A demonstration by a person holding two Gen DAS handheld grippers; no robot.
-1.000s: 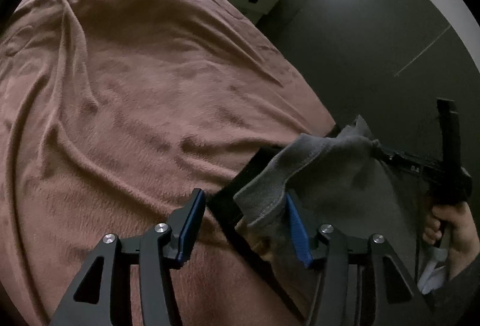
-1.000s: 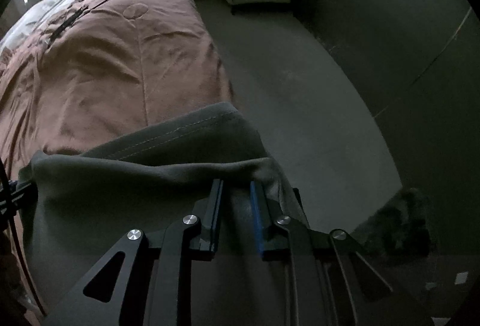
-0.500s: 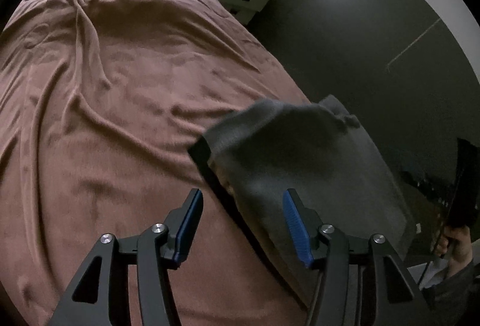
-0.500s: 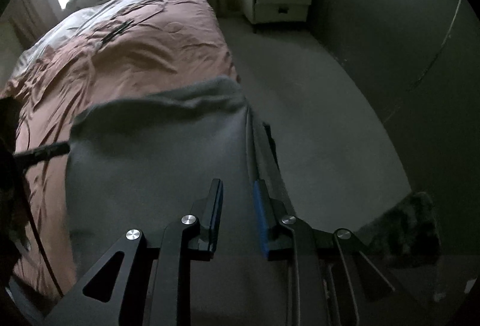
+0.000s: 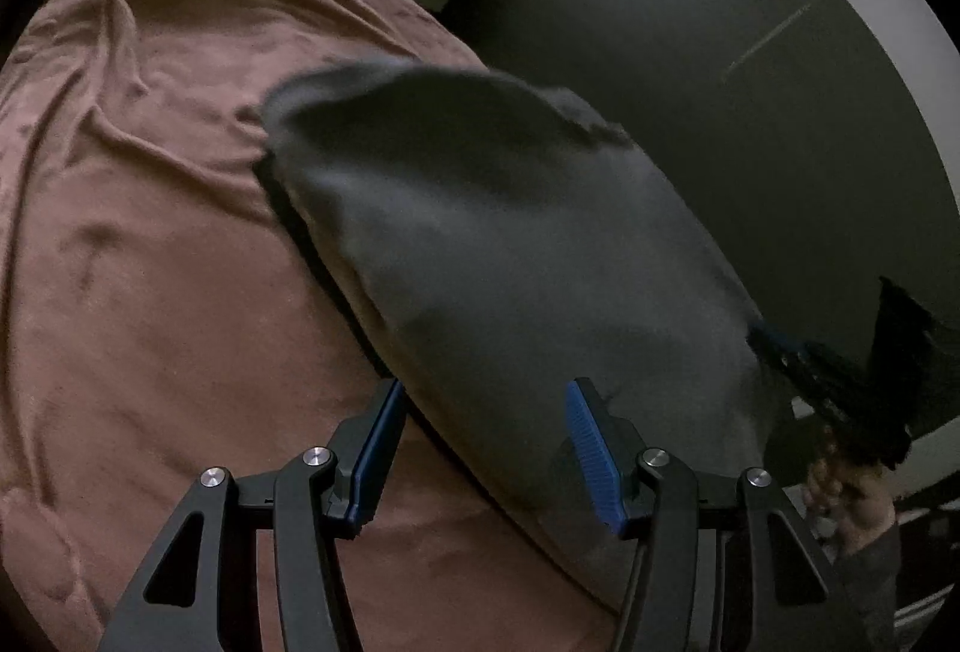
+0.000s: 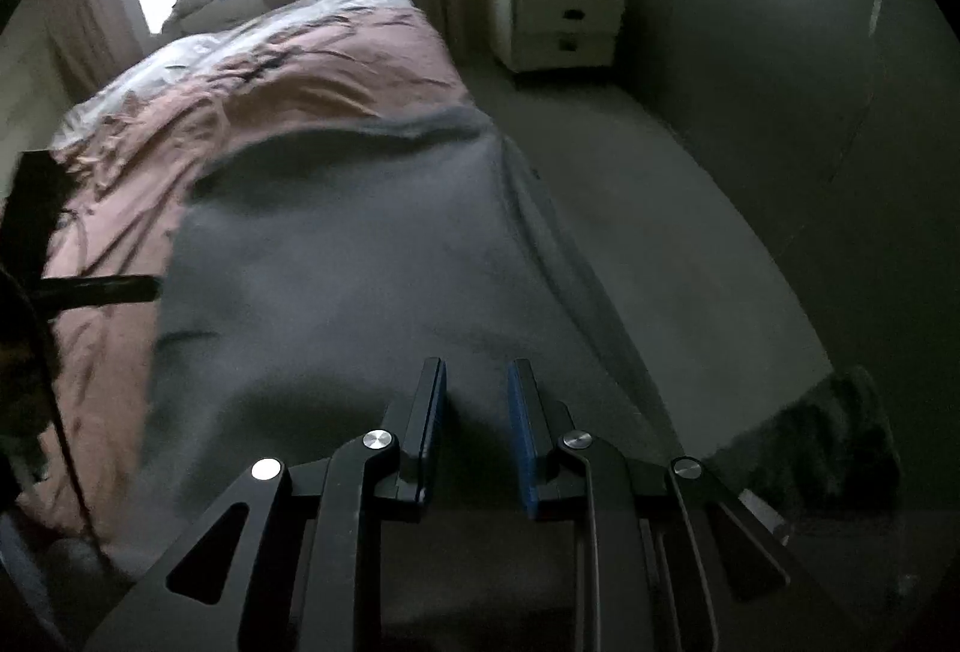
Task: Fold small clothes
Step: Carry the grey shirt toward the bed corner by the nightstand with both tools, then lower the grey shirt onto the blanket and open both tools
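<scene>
Left wrist view shows the grey garment (image 5: pixel 510 244) spread out ahead of the left gripper (image 5: pixel 480 448), whose jaws gape with nothing pinched; the cloth's near edge passes just beyond them, over the pink bedspread (image 5: pixel 150 292). From the right wrist, the right gripper (image 6: pixel 477 430) has its jaws narrowly parted above the same cloth, and I cannot tell whether they grasp it. The garment looks laid out broad on the bed's edge, blurred; no finished fold shows, so the folding itself seems left to do.
</scene>
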